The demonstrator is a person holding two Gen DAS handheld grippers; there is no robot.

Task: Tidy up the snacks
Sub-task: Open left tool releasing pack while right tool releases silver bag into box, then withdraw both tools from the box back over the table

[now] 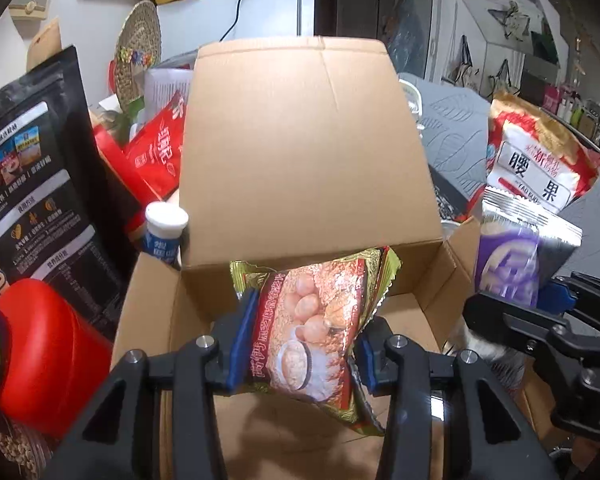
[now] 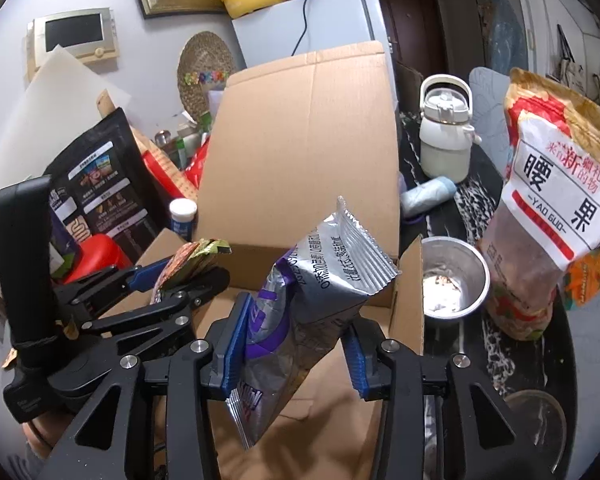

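An open cardboard box (image 1: 300, 140) stands in front of me with its back flap raised; the same box (image 2: 300, 140) fills the middle of the right wrist view. My left gripper (image 1: 304, 344) is shut on a gold-and-red snack packet (image 1: 312, 320), held over the box's opening. My right gripper (image 2: 296, 344) is shut on a silver-and-purple packet (image 2: 332, 264) that tilts to the right above the box's right side. Each gripper shows in the other's view: the right one (image 1: 540, 300) beside the box's right wall, the left one (image 2: 172, 280) at its left wall.
A big cashew bag (image 2: 556, 200), a metal cup (image 2: 452, 280) and a white flask (image 2: 446, 136) stand right of the box. On its left are a black pouch (image 1: 40, 168), a red container (image 1: 44, 352), a white-capped tube (image 1: 164, 232) and a red bag (image 1: 160, 148).
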